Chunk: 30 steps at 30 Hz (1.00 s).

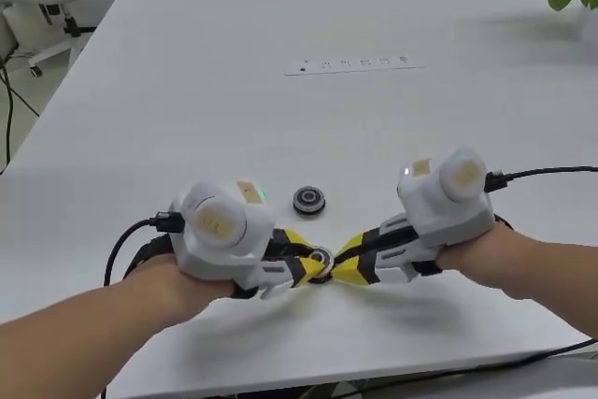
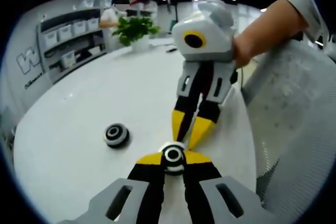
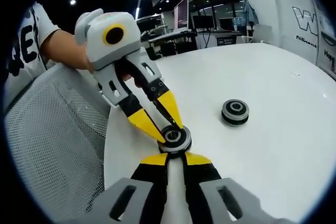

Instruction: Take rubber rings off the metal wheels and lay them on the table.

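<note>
Rubber on metal, gripped low over the near edge of the bench [image 1: 280,119]. Clamps the metal wheel [image 2: 173,156] between the yellow tips of the left tool [image 2: 173,159], jaws drawn in until touching its sides. Meets it head-on with the right tool [image 3: 177,159], jaws almost together at the rim; cannot tell whether pinching the rubber ring [image 3: 186,140] or merely touching it. Leaves a second wheel [image 1: 309,200] lying flat on the bench just beyond, its own black ring on.

Looks like the stripping step on the first wheel: ring not yet off, nothing laid out so far. Next, probably: bite the ring's edge with the right tool, hold the hub steady with the left, peel outward and away, then set the loose ring down on the bench. Needs a firm counter-hold, since stretched rubber tends to snap back.
</note>
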Tool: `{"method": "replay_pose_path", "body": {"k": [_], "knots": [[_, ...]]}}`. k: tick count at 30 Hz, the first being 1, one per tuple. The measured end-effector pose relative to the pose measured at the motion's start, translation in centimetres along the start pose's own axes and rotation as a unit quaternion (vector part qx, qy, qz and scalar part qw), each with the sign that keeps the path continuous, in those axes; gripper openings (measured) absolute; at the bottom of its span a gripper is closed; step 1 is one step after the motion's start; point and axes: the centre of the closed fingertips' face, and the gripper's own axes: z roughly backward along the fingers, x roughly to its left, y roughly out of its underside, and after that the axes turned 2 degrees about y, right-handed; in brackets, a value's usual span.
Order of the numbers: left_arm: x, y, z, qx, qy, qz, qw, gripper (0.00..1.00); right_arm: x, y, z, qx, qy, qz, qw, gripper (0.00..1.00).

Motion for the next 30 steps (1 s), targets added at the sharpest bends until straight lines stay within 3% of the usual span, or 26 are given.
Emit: {"method": "replay_pose_path", "body": {"k": [10, 19, 30], "knots": [[0.03, 0.00, 0.03, 0.001, -0.002, -0.004, 1.0000, 0.13, -0.25, 0.13, 0.09, 0.007, 0.003, -0.022, 0.9997, 0.00], [0.07, 0.04, 0.02, 0.001, -0.003, -0.004, 1.0000, 0.13, -0.36, 0.01, 0.32, 0.001, 0.001, -0.058, 0.9983, 0.00], [0.09, 0.12, 0.11, 0.003, -0.006, -0.003, 1.0000, 0.13, -0.65, -0.18, 0.46, -0.013, 0.002, -0.119, 0.9928, 0.00]]}}
